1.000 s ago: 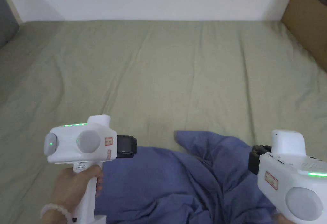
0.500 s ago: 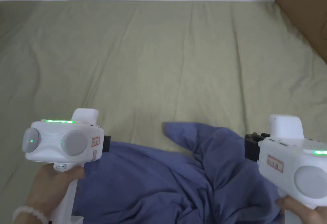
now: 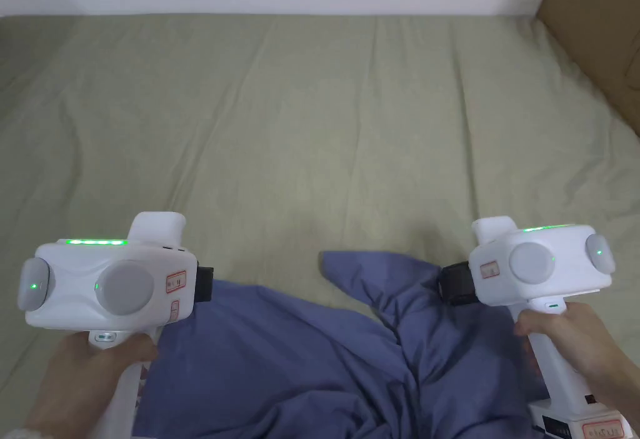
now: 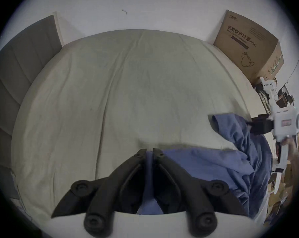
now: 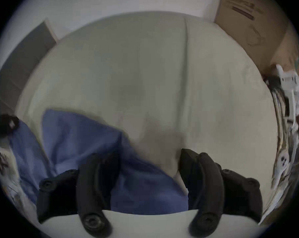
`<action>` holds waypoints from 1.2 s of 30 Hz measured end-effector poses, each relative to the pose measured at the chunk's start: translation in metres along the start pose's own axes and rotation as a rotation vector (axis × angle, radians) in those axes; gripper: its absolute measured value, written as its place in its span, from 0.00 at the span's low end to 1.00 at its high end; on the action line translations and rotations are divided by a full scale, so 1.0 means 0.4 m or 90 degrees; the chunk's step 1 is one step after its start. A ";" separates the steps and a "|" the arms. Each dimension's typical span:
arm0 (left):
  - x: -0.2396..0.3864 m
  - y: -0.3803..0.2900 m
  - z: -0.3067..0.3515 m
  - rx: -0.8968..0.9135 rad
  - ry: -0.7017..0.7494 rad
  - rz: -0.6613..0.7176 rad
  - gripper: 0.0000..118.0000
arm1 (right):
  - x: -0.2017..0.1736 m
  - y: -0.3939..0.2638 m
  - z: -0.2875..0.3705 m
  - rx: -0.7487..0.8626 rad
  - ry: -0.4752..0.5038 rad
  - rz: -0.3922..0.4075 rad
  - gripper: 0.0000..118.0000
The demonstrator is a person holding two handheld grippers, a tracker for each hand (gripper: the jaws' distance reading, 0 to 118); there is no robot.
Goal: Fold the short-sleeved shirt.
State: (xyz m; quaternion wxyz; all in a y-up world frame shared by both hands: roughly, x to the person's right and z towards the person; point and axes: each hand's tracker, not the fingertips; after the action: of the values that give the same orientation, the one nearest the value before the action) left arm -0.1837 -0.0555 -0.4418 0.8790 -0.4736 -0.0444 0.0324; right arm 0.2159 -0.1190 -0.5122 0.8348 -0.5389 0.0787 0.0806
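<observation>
Left gripper (image 4: pixel 149 151): jaws pressed together on an edge of the blue shirt (image 3: pixel 300 359), a strip of cloth running down between them in the left gripper view. Right gripper (image 5: pixel 149 157): jaws spread wide, with shirt cloth lying between and under them, not pinched; this view is blurred. In the head view the left gripper's body (image 3: pixel 106 284) sits at the shirt's left edge and the right gripper's body (image 3: pixel 537 265) at its right, muzzle just beside a raised ridge of cloth.

The shirt lies crumpled at the near edge of the green bed sheet (image 3: pixel 325 134), most of which is bare beyond it. A cardboard box (image 3: pixel 600 34) stands at the far right of the bed.

Step in hand, as judged: taking hold of two edges so the garment can be spread flat before any fold. To do it well, the right gripper should close on one layer at an outer edge or corner matching the left's hold, not on the bunched ridge. Both should then draw apart and out onto the open sheet, keeping the cloth taut enough to shed its creases.

Orientation: the visible mass runs left to right between the grippers, so its long axis as it lies is roughly crosswise. One rounded flap (image 3: pixel 350 268) points away from the person; whether it is a sleeve or a hem corner cannot be told, nor where the collar lies.
</observation>
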 end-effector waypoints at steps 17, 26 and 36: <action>-0.005 0.012 0.199 0.051 0.027 -0.002 0.05 | 0.006 0.002 0.313 0.121 -0.029 -0.061 0.03; -0.049 0.127 0.461 0.178 0.104 -0.015 0.05 | 0.112 0.089 0.704 0.272 -0.051 -0.122 0.03; -0.112 0.401 0.709 0.310 0.191 -0.026 0.05 | 0.181 0.302 0.998 0.421 -0.082 -0.170 0.03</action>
State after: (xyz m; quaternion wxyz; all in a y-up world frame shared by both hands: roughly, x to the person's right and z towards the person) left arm -0.2615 0.2636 -0.4225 0.9642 -0.2467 0.0856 -0.0464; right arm 0.2778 0.2981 -0.4729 0.9704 -0.2389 -0.0232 -0.0251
